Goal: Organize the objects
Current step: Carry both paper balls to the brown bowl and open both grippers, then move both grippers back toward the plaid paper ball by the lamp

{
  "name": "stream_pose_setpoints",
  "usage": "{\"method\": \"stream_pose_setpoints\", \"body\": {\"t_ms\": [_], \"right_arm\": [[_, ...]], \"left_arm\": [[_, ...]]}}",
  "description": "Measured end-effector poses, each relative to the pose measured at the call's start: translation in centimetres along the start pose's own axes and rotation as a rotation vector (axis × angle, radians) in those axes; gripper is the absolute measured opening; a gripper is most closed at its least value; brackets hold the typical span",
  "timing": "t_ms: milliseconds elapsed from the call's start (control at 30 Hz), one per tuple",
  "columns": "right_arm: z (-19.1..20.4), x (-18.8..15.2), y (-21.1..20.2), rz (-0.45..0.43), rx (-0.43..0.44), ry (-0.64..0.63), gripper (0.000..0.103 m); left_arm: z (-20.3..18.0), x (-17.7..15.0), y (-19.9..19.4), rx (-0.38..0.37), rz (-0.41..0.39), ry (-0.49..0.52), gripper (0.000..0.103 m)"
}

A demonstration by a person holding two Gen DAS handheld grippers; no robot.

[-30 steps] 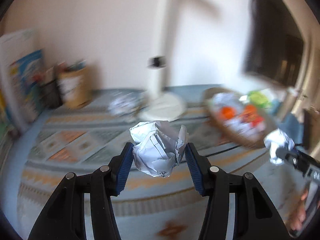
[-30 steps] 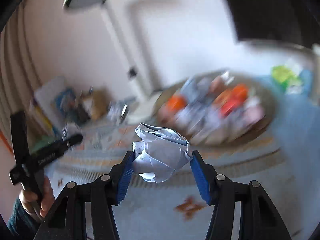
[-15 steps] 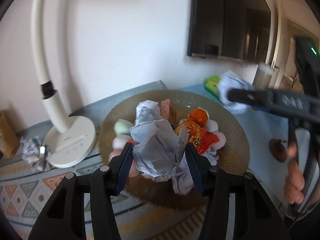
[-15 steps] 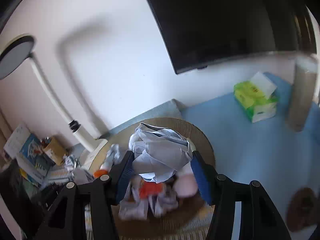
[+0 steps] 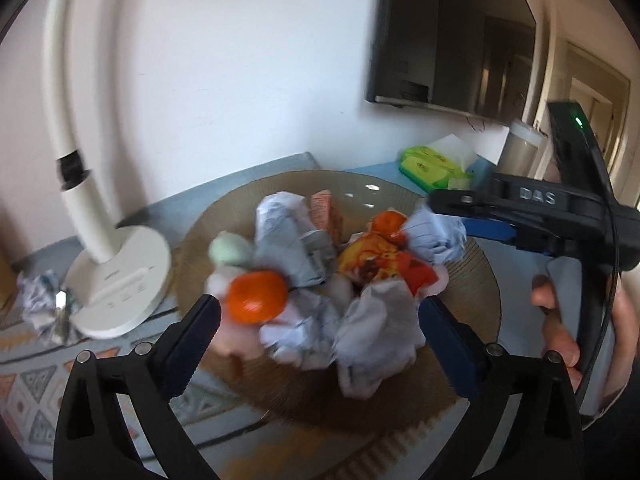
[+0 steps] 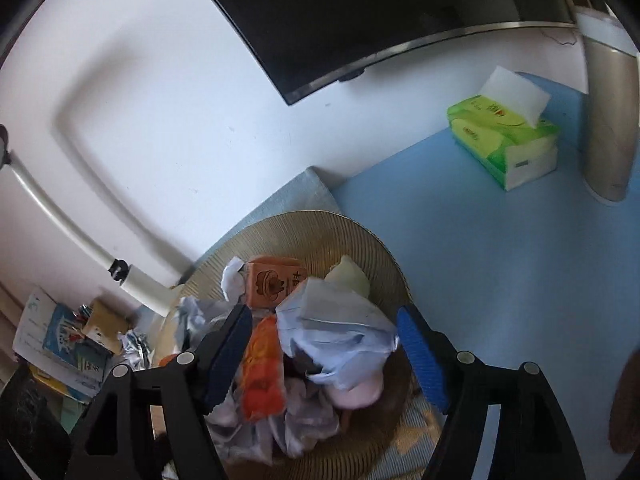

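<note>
Claws [image 5: 320, 316] [image 6: 324, 348] just opened, paper balls [image 5: 376, 332] released onto tray [image 5: 472, 264]

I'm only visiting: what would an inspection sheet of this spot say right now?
Surface: blue tabletop, patterned cloth at the near side.
Job's things: round woven tray heaped with crumpled paper balls, an orange fruit, snack packets.
Clutter: paper wad beside lamp base; tissue pack.
Grippers: left gripper and right gripper open over the tray, jaws just opened.
Cables: one on the right gripper's handle.
Surroundings: wall-mounted screen.

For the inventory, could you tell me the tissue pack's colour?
Green and white tissue pack, clearest in the right wrist view.
</note>
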State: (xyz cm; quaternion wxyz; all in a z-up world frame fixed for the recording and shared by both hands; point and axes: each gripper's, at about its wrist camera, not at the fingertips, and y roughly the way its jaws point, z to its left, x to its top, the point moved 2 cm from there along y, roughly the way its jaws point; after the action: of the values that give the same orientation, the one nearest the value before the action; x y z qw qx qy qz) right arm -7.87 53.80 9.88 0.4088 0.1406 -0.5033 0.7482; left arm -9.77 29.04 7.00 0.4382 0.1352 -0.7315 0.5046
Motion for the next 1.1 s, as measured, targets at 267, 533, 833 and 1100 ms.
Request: {"method": "stream_pose_setpoints", "body": {"t_ms": [267, 533, 833, 1100], "right_arm": [[5.3, -2.8, -6.3, -0.080, 0.029, -0.098, 0.074], [17.8, -12.3, -7.9, -0.045, 0.145, -0.441, 0.094], [22.8, -23.4, 1.5, 0.114, 0.072, -0.548, 0.094], [24.2, -24.8, 0.6, -0.012, -0.067, -0.662, 0.094]], "left_arm": [[5.4, -4.0, -7.7, 0.158, -0.047, -0.056, 0.100], [16.5, -12.2, -13.9, 0.416, 0.018, -0.245, 0.100], [20.9, -17.1, -15.5, 0.537, 0.007, -0.334, 0.100], [20.4, -17.0, -15.4, 0.504, -0.010, -0.303, 0.101]]}}
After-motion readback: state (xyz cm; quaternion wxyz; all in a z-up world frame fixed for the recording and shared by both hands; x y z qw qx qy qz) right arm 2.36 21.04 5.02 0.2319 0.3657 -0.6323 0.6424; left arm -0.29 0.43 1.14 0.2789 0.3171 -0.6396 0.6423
